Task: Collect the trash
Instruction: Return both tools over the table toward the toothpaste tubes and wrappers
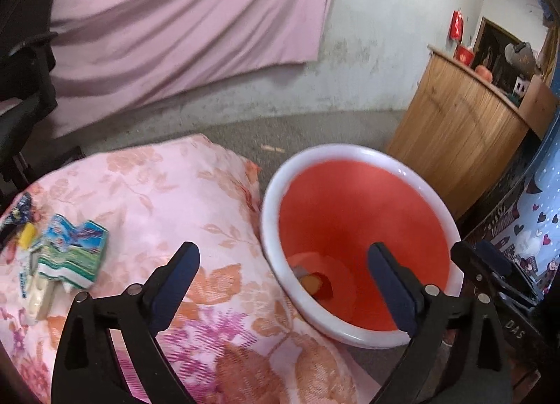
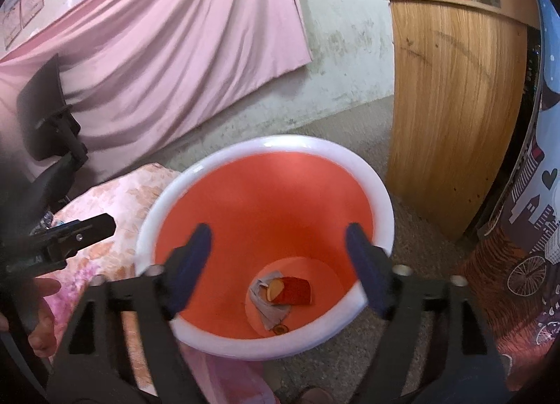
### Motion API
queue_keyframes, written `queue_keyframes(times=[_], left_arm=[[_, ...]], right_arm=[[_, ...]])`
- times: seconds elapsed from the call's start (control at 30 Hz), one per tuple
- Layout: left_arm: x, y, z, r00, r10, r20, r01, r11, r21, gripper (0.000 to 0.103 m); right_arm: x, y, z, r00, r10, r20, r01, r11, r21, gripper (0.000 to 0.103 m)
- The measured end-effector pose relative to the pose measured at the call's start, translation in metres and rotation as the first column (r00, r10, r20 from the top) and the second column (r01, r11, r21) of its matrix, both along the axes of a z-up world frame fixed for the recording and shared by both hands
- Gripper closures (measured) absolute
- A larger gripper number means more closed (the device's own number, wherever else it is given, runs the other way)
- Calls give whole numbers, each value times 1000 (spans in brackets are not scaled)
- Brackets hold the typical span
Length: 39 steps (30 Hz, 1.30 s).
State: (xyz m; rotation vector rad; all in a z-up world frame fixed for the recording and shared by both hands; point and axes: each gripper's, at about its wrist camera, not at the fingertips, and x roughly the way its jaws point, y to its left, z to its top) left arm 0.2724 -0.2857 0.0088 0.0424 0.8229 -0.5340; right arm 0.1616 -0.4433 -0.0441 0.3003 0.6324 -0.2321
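An orange bin with a white rim (image 1: pixel 276 194) (image 2: pixel 379 190) stands on the floor beside a table under a pink floral cloth (image 1: pixel 157 201). At its bottom lie a red wrapper (image 2: pixel 294 291), a yellow piece (image 2: pixel 274 287) and a grey scrap (image 2: pixel 271 313). My right gripper (image 2: pixel 281 267) hangs open over the bin with nothing between its fingers. My left gripper (image 1: pixel 283 281) is open too, straddling the table edge and the bin's rim, empty. On the cloth at the left lie a blue-green wrapper (image 1: pixel 75 250), a yellow piece (image 1: pixel 28 234) and a white item (image 1: pixel 40 293).
A curved wooden cabinet (image 1: pixel 458 131) (image 2: pixel 455 117) stands behind the bin to the right. A patterned cloth (image 2: pixel 525 264) hangs at the far right. A black office chair (image 2: pixel 52 134) stands at the left before a pink sheet (image 1: pixel 182 26). A hand (image 2: pixel 42 313) shows at the left edge.
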Motion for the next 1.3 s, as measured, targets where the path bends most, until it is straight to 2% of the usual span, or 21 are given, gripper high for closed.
queue_keyframes(times=[0.1,0.3,0.47,0.57,0.7,0.73,0.87,0.97,1.13,1.27,1.3], left_arm=[[-7,11,9,999,22,43,-22,1000,-6,9],[-23,38,25,989,99,111,-91,993,-74,9],[-40,74,55,956,181,229,-153,979,-137,9],[-54,96,77,916,223,333,-179,971,-158,9],[-78,127,107,844,251,475,-195,967,-163,5],[-83,136,111,831,254,495,-196,966,-167,1],[-104,170,129,768,281,575,-206,959,-194,1],[-115,198,137,735,311,603,-215,950,-228,1],[-121,243,138,705,392,591,-281,920,-275,1],[-128,275,131,645,472,601,-353,882,-313,1],[-129,282,128,637,489,596,-367,872,-323,1]], right_arm=[[-4,7,9,999,16,48,-16,1000,-2,0],[-10,25,29,989,37,141,-31,998,-47,0],[-17,44,52,969,58,239,-39,996,-83,0],[-23,65,72,947,87,309,-49,991,-128,0],[-28,94,93,911,135,390,-72,982,-172,0],[-29,104,100,898,148,414,-78,980,-182,0],[-33,129,118,851,185,491,-95,975,-203,0],[-32,152,132,810,220,543,-115,968,-221,0],[-33,186,142,753,272,599,-151,958,-246,0],[-31,208,143,721,310,620,-178,947,-267,0],[-30,214,141,709,319,629,-184,945,-272,0]])
